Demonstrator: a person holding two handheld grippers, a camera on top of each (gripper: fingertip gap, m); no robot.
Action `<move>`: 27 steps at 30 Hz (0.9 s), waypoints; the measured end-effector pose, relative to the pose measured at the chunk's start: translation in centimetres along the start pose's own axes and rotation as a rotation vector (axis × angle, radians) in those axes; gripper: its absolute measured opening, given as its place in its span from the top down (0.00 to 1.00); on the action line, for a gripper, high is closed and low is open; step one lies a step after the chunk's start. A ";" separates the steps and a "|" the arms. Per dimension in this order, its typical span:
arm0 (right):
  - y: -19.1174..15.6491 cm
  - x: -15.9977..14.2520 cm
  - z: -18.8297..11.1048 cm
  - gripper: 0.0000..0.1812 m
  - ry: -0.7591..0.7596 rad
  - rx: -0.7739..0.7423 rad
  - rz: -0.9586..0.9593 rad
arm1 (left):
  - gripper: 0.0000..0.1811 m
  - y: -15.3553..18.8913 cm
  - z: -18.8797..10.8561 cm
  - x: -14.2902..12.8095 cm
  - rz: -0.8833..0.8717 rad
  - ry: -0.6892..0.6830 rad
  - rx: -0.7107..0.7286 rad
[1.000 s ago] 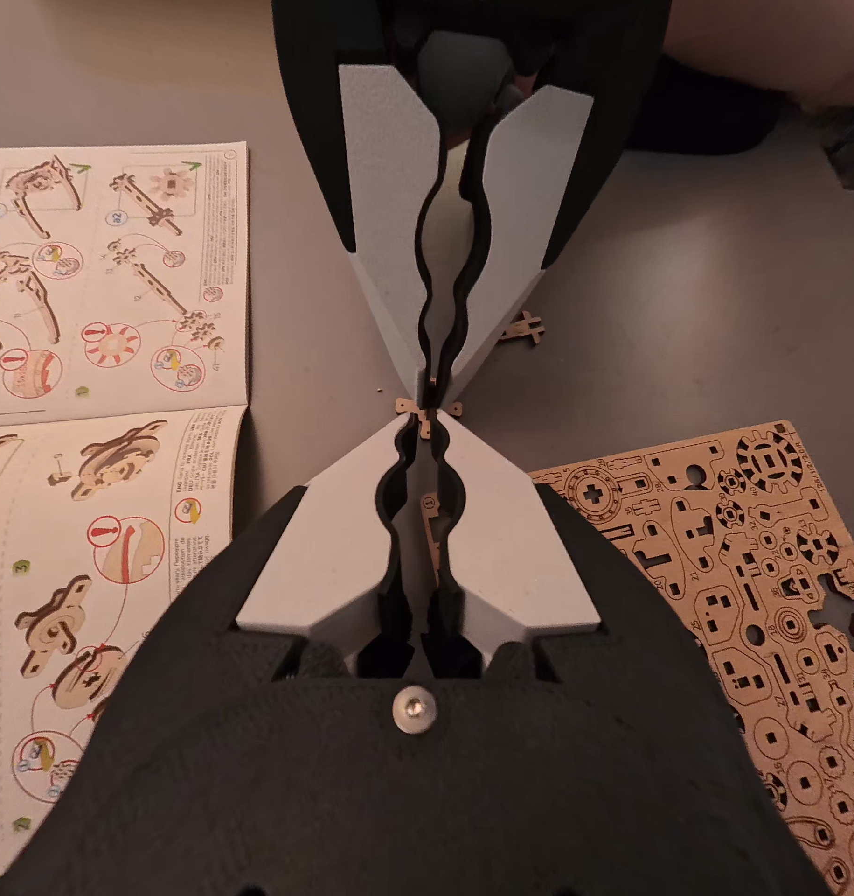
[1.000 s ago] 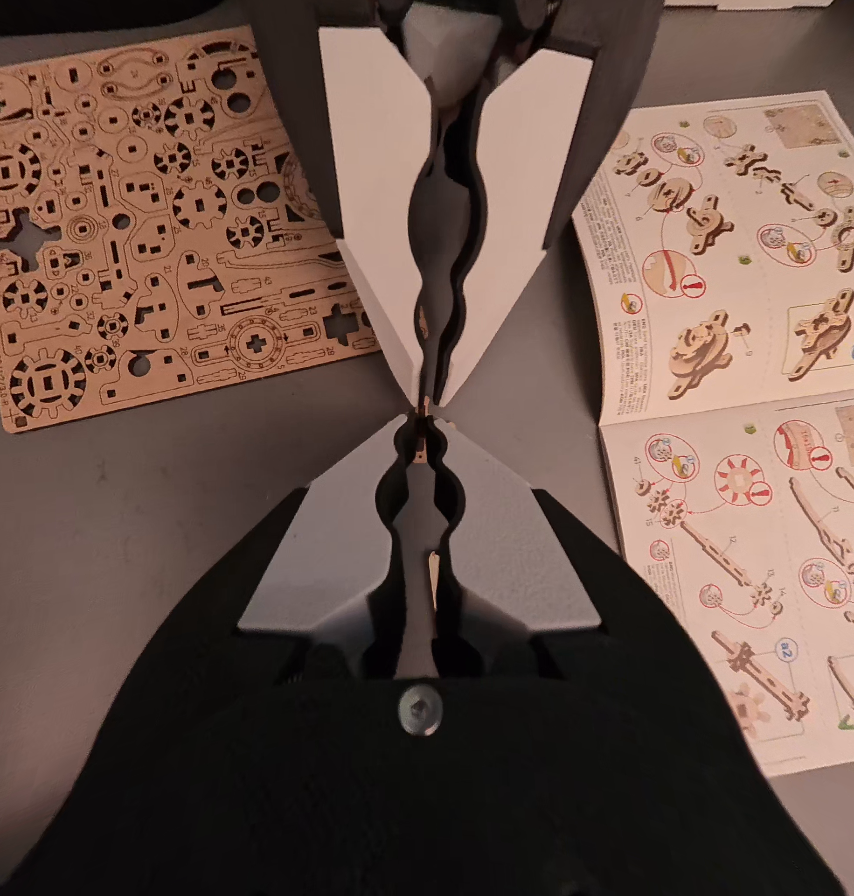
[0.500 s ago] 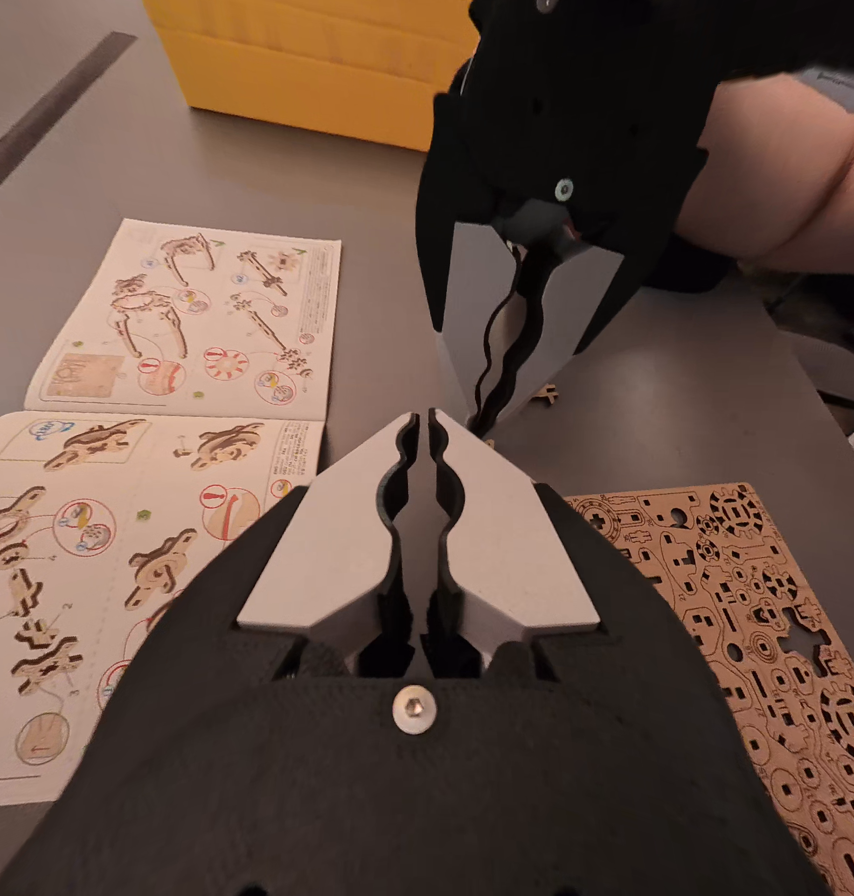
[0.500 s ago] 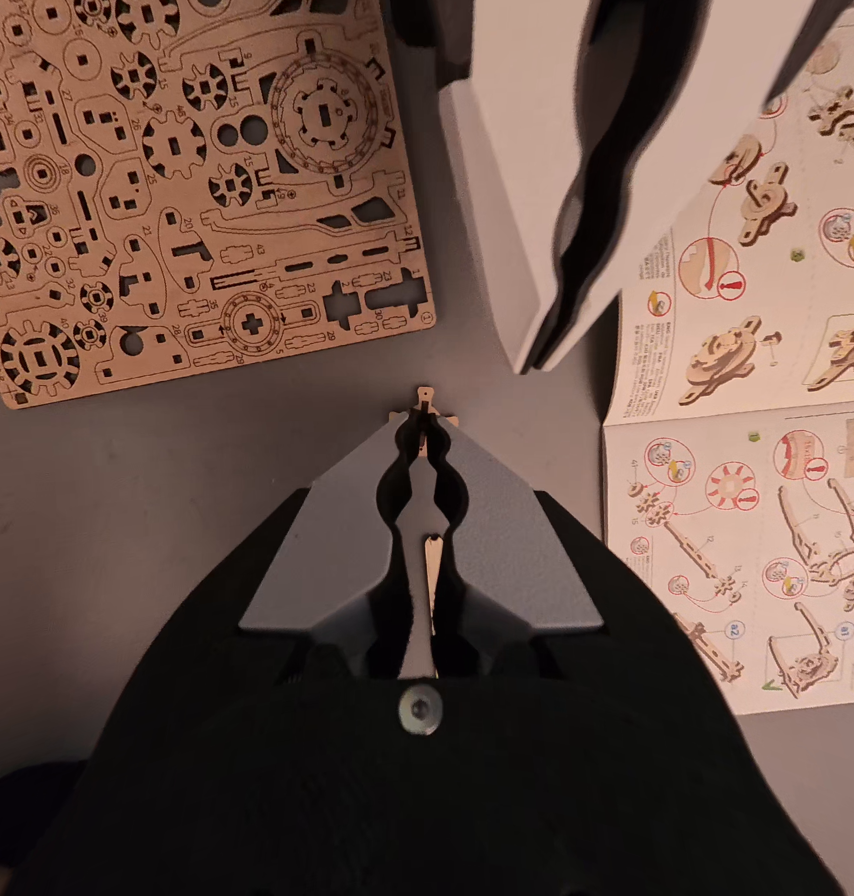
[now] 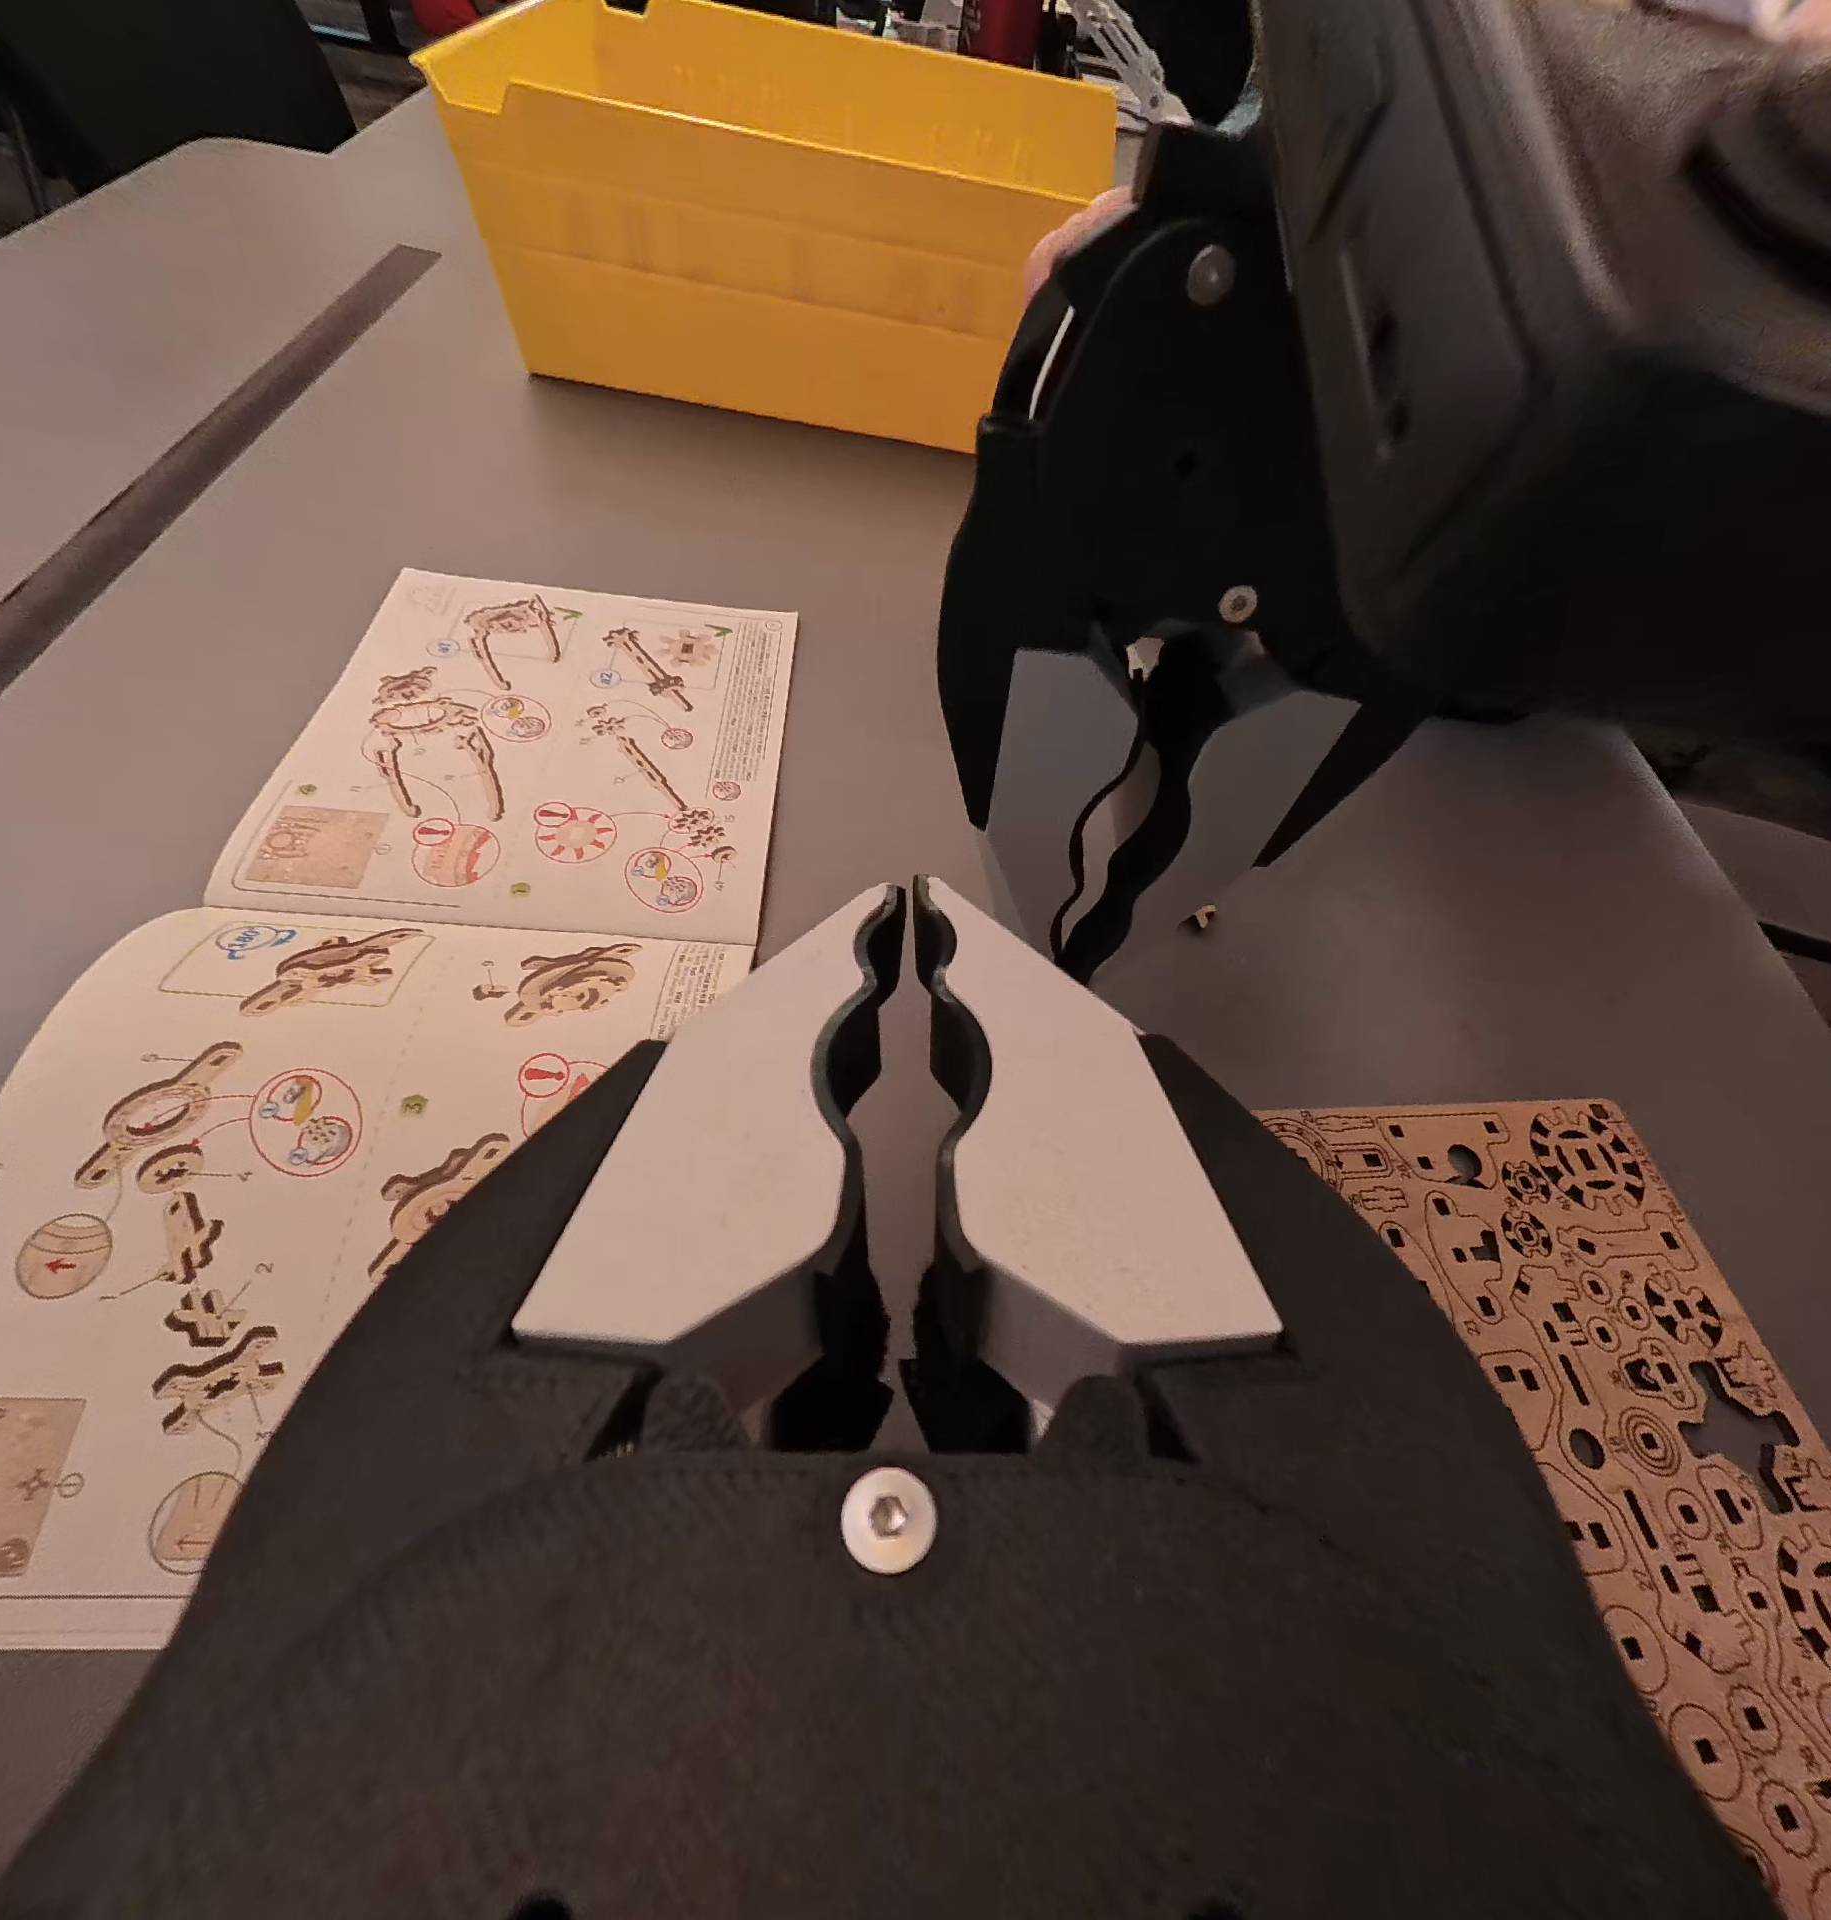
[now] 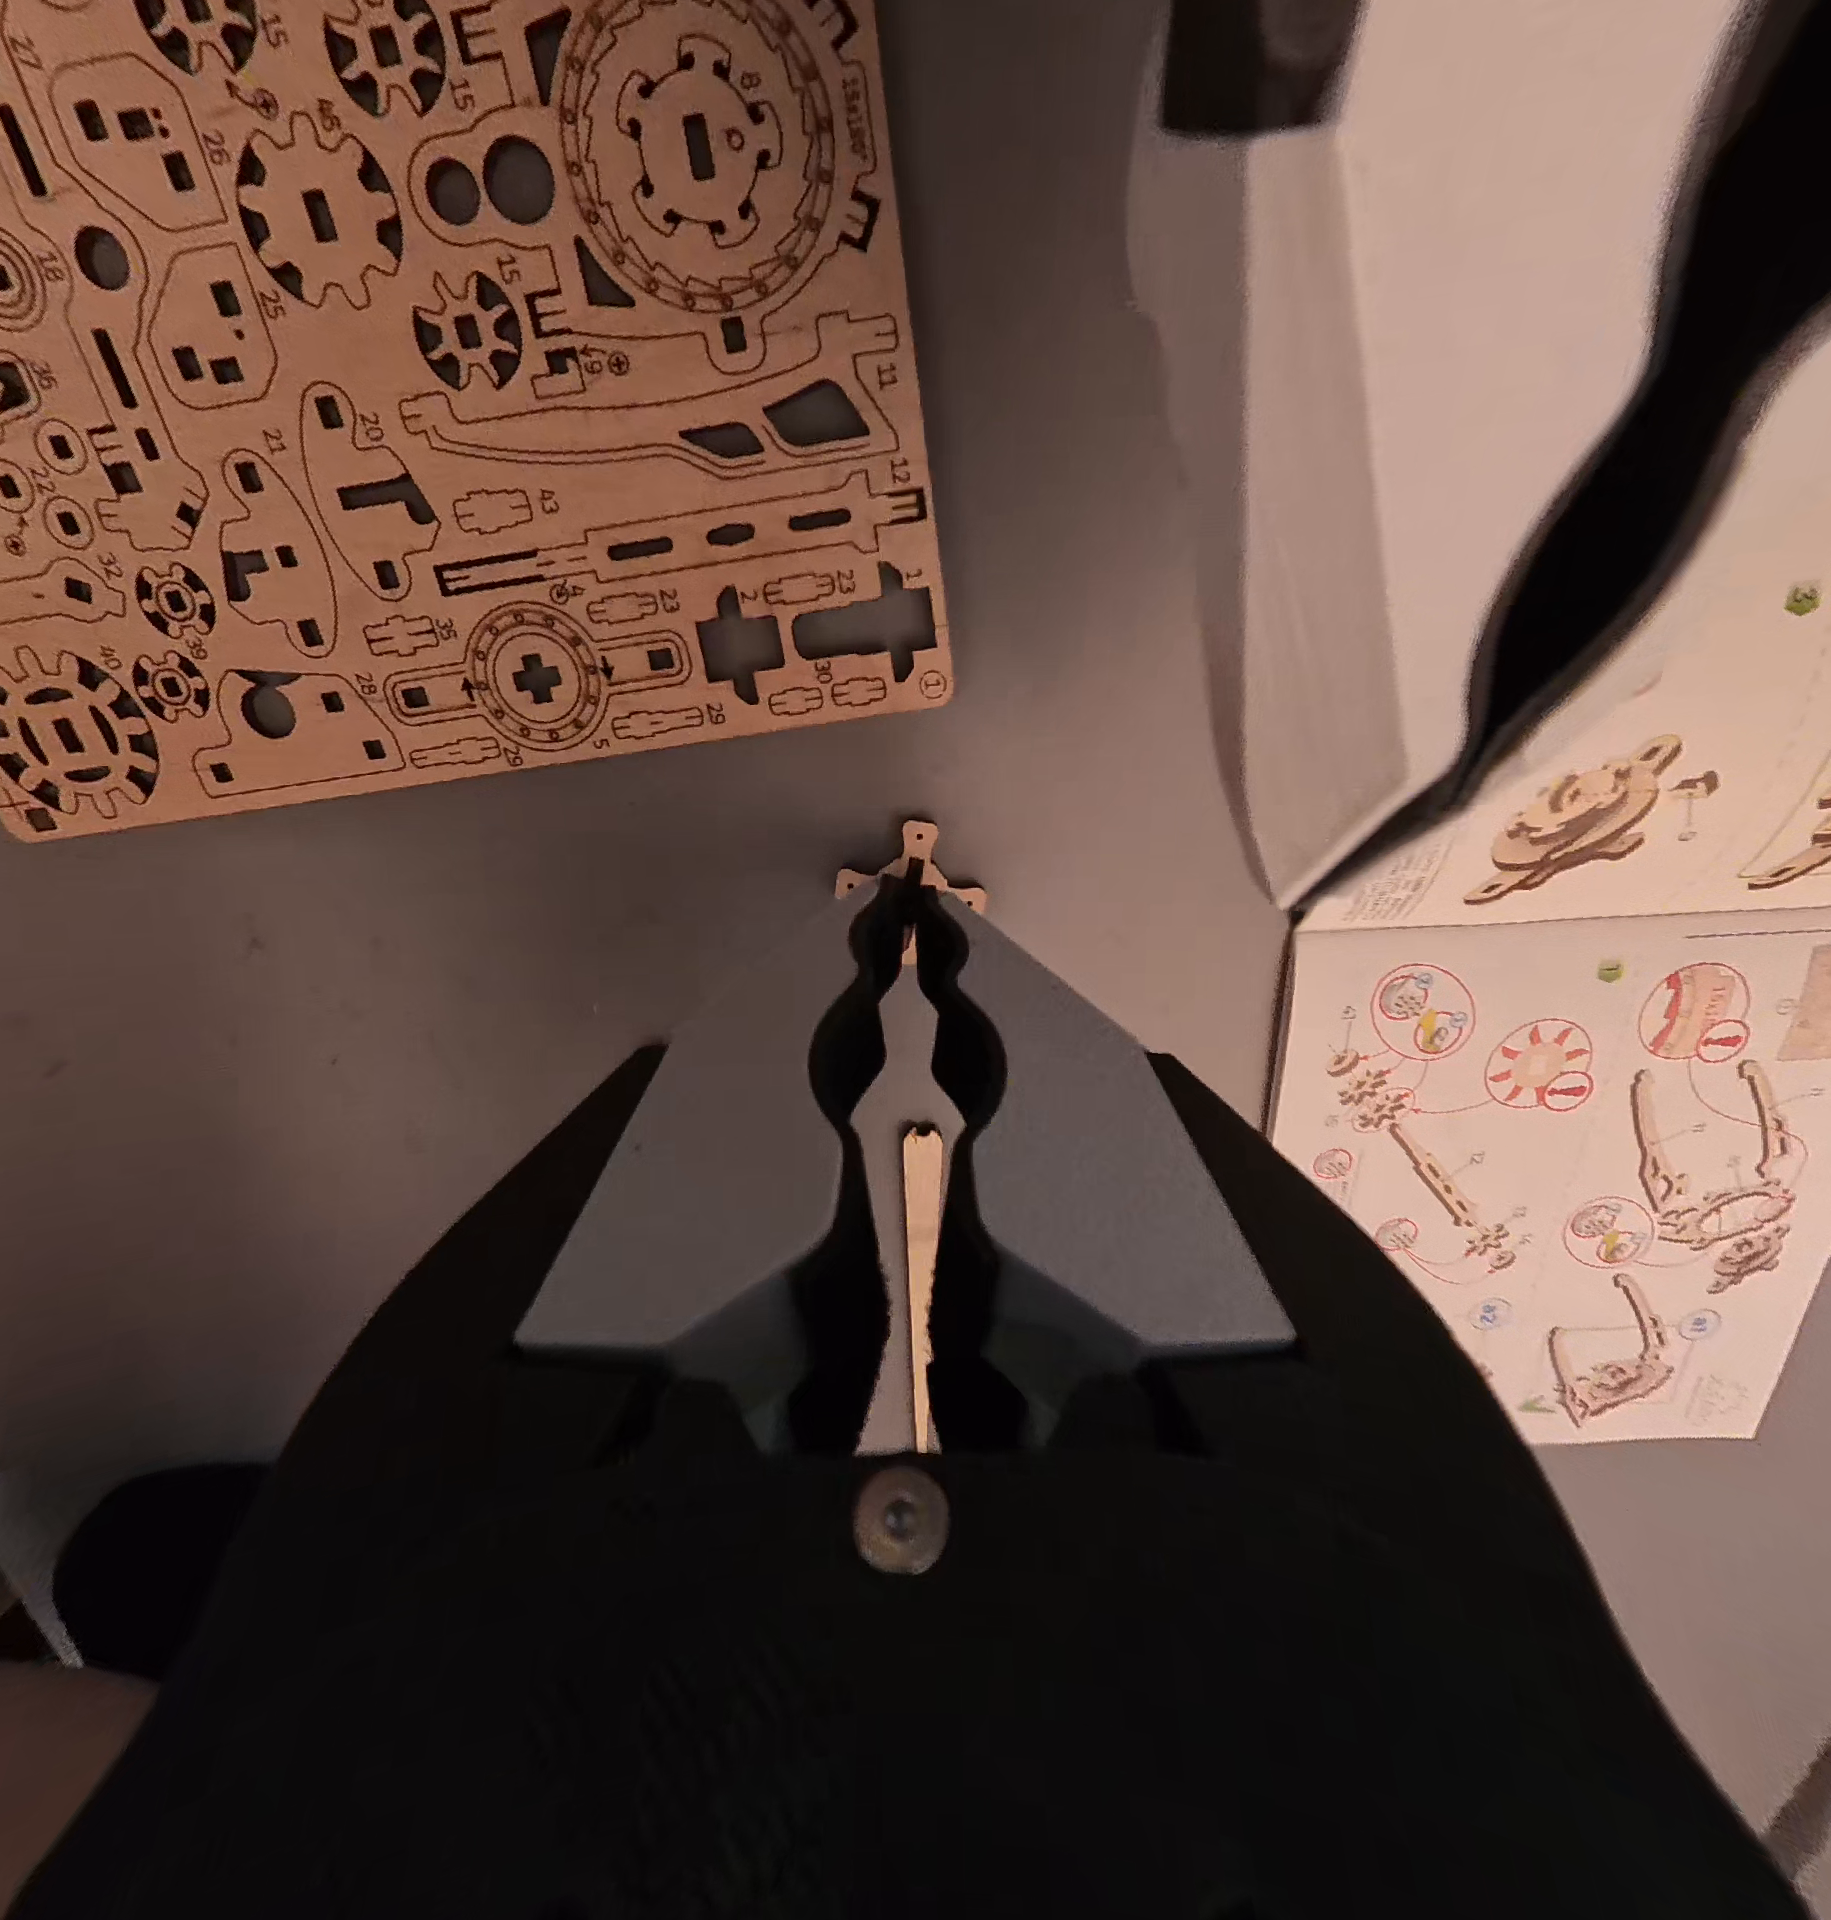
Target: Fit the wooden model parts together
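Thin pale wooden model strip [image 6: 919, 1288], seen edge-on, pinched between the right gripper [image 6: 909, 902] fingers, running back along the gap toward the black body. Small cross-shaped wooden piece [image 6: 909, 871] fitted across its front end, poking out just past the fingertips, above the grey tabletop [image 6: 371, 1039]. Jaws closed tight on the strip. Laser-cut tan plywood parts sheet [image 6: 423, 395] flat on the table, up and left of the tips, with several cut-outs already empty. Open illustrated instruction booklet [image 6: 1576, 1164] lying to the right. Left gripper [image 5: 909, 896] held off to the side over the booklet [image 5: 495, 790], jaws nearly together with only a sliver of gap, holding nothing. Small loose wooden bit [image 5: 1205, 914] on the table beyond the right gripper [image 5: 1082, 961]. Yellow plastic bin [image 5: 765, 229] near the far table edge.
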State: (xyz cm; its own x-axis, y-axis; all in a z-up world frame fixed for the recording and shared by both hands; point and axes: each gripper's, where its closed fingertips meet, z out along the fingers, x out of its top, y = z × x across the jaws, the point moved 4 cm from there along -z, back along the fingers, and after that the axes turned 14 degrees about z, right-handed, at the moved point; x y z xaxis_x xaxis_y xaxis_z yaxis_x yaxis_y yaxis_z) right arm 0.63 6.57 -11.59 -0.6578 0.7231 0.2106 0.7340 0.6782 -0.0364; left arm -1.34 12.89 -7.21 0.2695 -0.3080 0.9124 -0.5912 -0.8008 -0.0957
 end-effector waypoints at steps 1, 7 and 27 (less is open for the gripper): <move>0.0 0.1 0.0 1.00 -0.014 -0.004 0.001 | 1.00 0.0 -0.1 0.0 -0.002 0.002 0.002; 0.1 0.1 0.1 1.00 -0.013 0.021 0.011 | 1.00 -0.2 -0.3 0.1 -0.009 0.009 0.006; -0.3 -0.2 0.1 0.99 0.084 0.020 0.007 | 0.99 -0.1 -0.1 -0.2 -0.015 0.000 -0.003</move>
State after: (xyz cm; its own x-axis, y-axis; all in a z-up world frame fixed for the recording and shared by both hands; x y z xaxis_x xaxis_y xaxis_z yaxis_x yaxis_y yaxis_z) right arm 0.53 6.24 -11.77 -0.6353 0.7151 0.2917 0.7346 0.6761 -0.0575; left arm -1.38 13.09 -7.32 0.2785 -0.2955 0.9138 -0.5895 -0.8038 -0.0803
